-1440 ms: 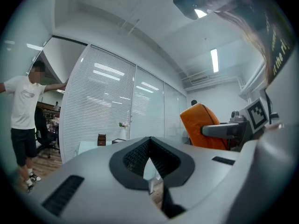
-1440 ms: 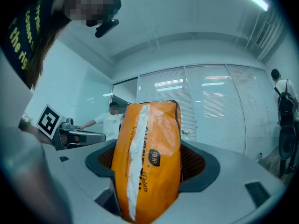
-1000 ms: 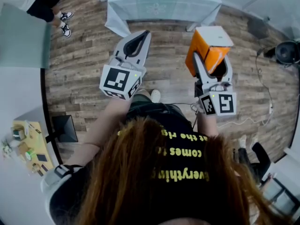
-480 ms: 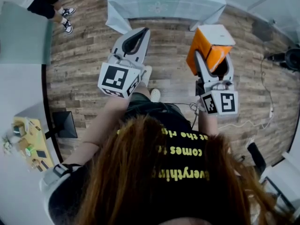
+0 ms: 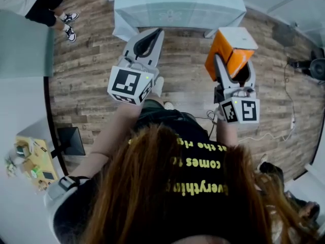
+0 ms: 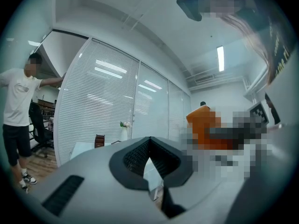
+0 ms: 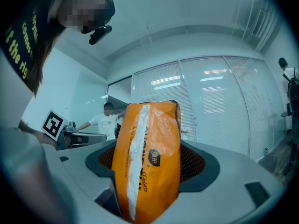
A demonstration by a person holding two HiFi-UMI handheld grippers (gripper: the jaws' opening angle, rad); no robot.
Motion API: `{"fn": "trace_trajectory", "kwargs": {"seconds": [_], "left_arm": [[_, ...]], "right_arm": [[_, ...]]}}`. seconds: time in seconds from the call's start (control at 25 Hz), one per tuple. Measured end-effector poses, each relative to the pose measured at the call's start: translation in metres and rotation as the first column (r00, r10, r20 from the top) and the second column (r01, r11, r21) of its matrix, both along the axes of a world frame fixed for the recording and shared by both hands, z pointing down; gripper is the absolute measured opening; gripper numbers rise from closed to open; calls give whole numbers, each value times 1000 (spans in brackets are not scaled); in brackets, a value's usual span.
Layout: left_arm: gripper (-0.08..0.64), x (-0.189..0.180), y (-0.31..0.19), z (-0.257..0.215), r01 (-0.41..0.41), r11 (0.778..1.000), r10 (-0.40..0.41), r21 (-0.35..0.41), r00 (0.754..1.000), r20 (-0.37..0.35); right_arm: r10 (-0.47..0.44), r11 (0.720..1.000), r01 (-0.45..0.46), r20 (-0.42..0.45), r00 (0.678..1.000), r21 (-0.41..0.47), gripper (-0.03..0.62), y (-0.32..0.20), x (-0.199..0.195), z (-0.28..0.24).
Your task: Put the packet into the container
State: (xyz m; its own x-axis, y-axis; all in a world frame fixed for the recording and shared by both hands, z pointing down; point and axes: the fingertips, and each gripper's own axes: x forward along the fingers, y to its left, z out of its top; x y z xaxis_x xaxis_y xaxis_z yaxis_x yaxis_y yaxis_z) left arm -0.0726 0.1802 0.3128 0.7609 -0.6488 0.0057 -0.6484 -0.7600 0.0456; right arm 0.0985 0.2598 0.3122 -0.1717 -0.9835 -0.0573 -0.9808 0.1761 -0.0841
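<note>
Packet [image 7: 149, 162] is clamped in the right gripper [image 5: 231, 67], short of the table [image 5: 177, 6]. Left gripper [image 5: 151, 37] is closed and empty. No container shows, so the placing is not yet done.

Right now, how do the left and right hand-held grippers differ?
The left hand-held gripper has its jaws together on nothing; the right hand-held gripper is clamped on the orange packet. In the head view the left leans rightward, the right slightly leftward. Both are held over the wood floor.
</note>
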Motion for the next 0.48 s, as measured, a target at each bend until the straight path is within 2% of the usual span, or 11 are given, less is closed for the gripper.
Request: {"fn": "trace_trajectory", "kwargs": {"seconds": [0.48], "left_arm": [[0,-1,-102,-5,-24,1000,24,12,1000,-14]], "right_arm": [[33,999,-33,-13,999,15,364,-98,-4,-10]]}}
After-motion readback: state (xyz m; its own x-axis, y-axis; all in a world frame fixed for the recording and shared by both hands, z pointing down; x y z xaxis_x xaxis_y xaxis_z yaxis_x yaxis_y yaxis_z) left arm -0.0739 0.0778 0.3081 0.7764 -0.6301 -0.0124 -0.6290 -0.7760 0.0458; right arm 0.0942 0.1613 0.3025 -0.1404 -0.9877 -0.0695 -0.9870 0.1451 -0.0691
